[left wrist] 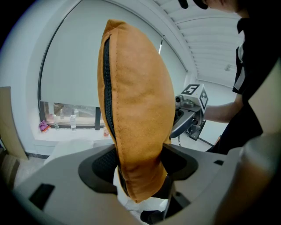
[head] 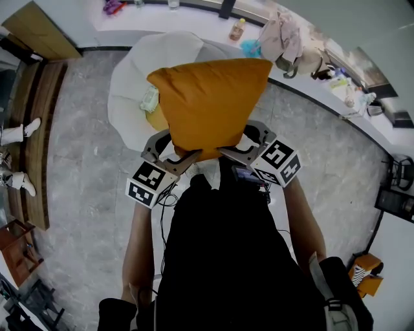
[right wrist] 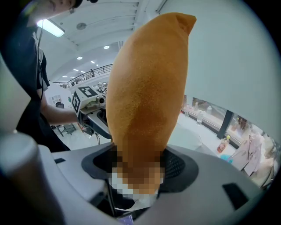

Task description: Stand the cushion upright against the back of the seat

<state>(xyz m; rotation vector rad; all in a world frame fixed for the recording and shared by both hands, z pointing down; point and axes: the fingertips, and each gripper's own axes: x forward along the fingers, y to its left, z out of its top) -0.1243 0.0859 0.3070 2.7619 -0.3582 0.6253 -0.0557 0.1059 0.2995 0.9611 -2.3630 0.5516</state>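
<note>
cushion (head: 210,97) bottom corners: left gripper (head: 171,150), right gripper (head: 249,140) | seat (head: 129,90) beyond, floor (head: 84,168) around

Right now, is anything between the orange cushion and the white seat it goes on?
Possibly. A pale green-white item and a yellow thing lie on the white seat, showing at the orange cushion's left edge. The cushion hides the rest of the seat.

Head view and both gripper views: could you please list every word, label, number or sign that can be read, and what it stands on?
No text can be read in any view.
Marker cubes: black-and-white square patterns only, no letters or digits.
Bottle on the far ledge: label too small to read.
Cushion: plain orange, no print visible.
</note>
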